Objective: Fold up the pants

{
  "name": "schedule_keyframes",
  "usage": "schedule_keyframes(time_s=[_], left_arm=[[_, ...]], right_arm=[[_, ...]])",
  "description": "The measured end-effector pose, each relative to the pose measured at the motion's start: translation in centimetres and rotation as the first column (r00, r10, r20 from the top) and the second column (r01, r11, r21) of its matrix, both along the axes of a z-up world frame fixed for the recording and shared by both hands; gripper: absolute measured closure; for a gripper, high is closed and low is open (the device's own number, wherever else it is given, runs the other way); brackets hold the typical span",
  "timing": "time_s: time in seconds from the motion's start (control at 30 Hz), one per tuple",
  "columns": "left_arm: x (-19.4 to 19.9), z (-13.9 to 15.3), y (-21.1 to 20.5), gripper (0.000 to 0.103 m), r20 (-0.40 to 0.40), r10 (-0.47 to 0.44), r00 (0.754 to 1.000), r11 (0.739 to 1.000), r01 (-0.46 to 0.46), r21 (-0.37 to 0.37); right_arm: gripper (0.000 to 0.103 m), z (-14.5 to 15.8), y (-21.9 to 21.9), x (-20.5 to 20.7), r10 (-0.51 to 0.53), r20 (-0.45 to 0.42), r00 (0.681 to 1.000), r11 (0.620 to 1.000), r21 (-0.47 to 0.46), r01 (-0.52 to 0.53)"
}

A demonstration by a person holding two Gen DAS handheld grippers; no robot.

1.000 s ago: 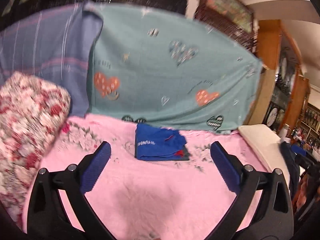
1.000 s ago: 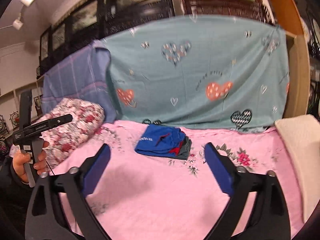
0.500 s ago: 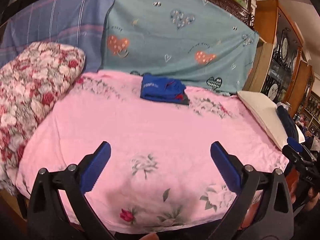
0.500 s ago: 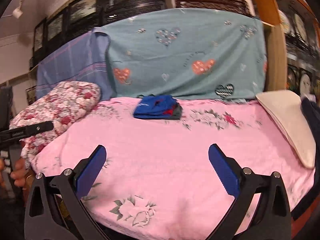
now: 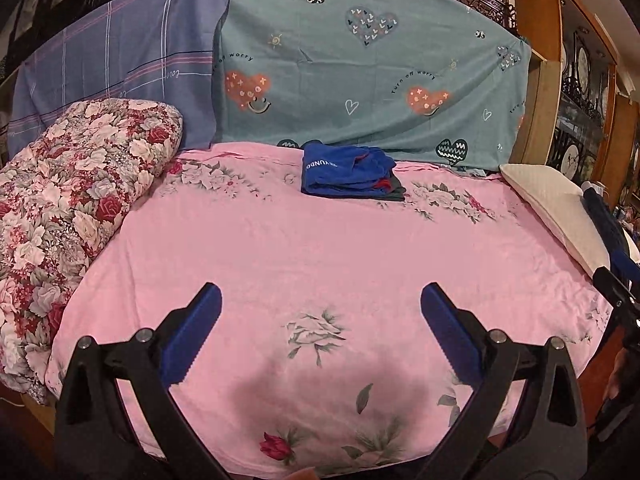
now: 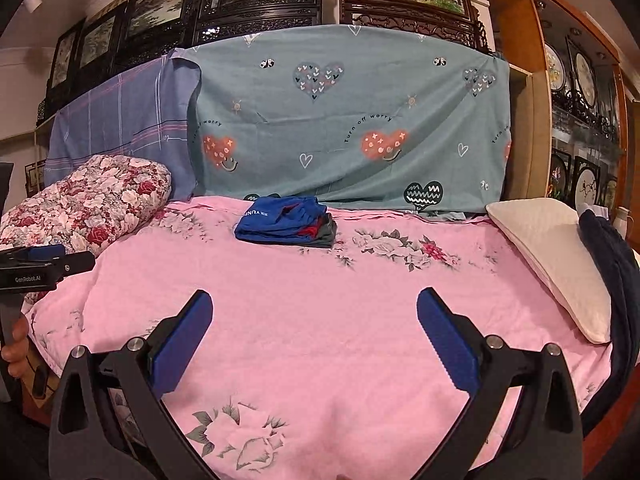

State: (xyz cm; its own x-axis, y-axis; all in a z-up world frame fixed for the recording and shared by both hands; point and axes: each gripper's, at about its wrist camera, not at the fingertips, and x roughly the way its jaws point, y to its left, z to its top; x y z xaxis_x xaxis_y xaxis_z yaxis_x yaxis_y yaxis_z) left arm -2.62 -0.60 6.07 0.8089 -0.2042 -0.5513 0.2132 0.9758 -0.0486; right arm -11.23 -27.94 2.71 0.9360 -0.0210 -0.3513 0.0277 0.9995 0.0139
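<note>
A folded stack of blue pants [image 5: 348, 172] with a bit of red and grey lies at the far middle of the pink floral bed sheet [image 5: 320, 248], near the teal heart sheet. It also shows in the right wrist view [image 6: 286, 227]. My left gripper [image 5: 320, 320] is open and empty, well in front of the pants near the bed's front edge. My right gripper [image 6: 314, 316] is open and empty, also far in front of the pants. The left gripper's handle [image 6: 36, 268] shows at the left of the right wrist view.
A rolled floral quilt [image 5: 68, 200] lies along the left. A cream pillow [image 5: 560, 216] and a dark navy garment [image 6: 612, 280] lie at the right edge. A teal heart sheet [image 5: 360, 72] and a purple plaid sheet [image 5: 120, 72] hang behind.
Both grippers have pulled back from the folded pants toward the bed's front edge, staying open. The pants lie where they were.
</note>
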Motion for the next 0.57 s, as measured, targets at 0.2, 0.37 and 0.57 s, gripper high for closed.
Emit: schedule_keyframes(time_s=[0.2,0.37,0.57], left_arm=[[0.7,-0.7,0.4,0.002,0.014,0.052,0.999,0.998,-0.053,0.026],[1.6,-1.7,0.7,0.002,-0.029,0.069,0.997,0.996,-0.067,0.055],[2.3,-2.0,1.4,0.002,-0.041,0.106,0.993,0.992,-0.103,0.070]], right_arm=[[0.001,-1.0,-0.5,0.9,0.007,-0.028,1.000,1.000,0.021,-0.006],[0.001,-1.3,-0.5,1.4,0.005,-0.042,0.999,1.000,0.023,-0.004],[0.001,-1.7,-0.5,1.9,0.009,-0.058,0.998,1.000,0.025,-0.008]])
